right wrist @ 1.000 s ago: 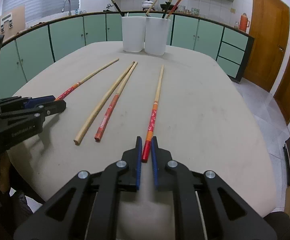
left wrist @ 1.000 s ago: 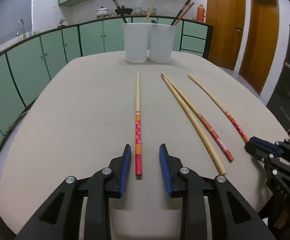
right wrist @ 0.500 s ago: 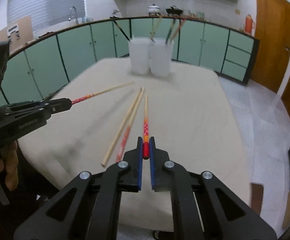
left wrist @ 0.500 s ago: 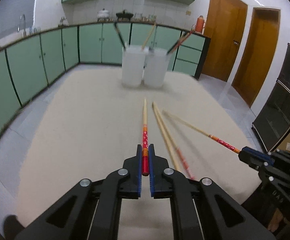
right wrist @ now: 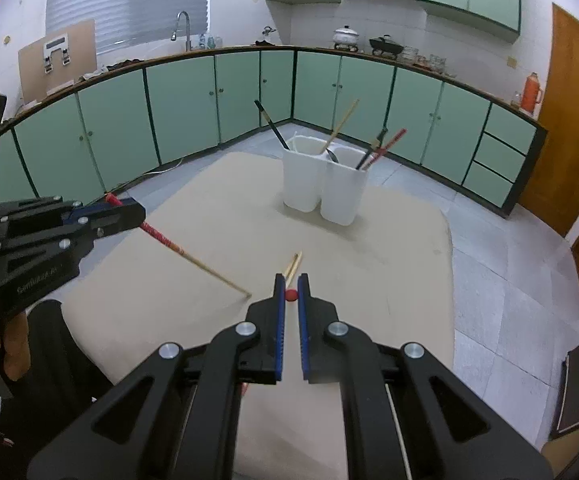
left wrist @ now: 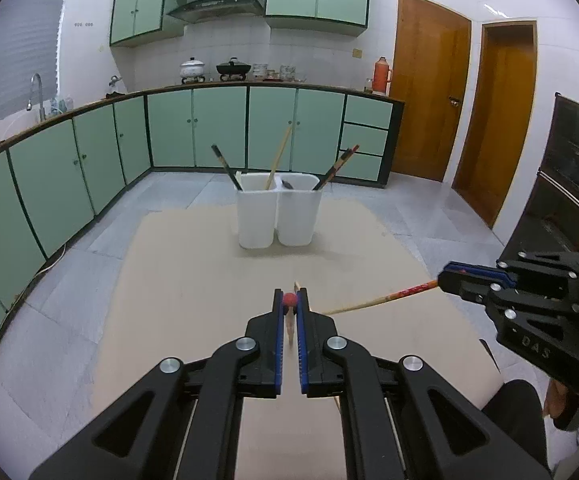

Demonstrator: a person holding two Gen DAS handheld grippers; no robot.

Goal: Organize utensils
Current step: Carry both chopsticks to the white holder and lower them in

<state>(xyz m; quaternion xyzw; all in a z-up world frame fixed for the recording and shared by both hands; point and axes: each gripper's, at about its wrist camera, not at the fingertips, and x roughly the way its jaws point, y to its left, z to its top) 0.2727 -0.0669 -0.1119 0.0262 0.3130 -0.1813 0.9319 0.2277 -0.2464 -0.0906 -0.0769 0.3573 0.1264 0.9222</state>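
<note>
While both tongs sit raised above the table (left wrist: 193,280), each is clamped on one chopstick. Left gripper (left wrist: 290,304): blue pads pinched on the red end of a chopstick (left wrist: 289,299), seen end-on from its own camera; from the right wrist the left chopstick's shaft (right wrist: 193,258) slants down from the jaws, pale tip near the tabletop. Right gripper (right wrist: 290,294): likewise closed on a red-tipped chopstick (right wrist: 290,295); from the left wrist the right chopstick's shaft (left wrist: 373,301) angles toward the table's middle. Just beyond the right tongs, two more chopsticks (right wrist: 292,264) lie on the table. Farther ahead stand two white containers (left wrist: 277,212), touching, holding utensils. Green cabinets (left wrist: 217,128) behind.
</note>
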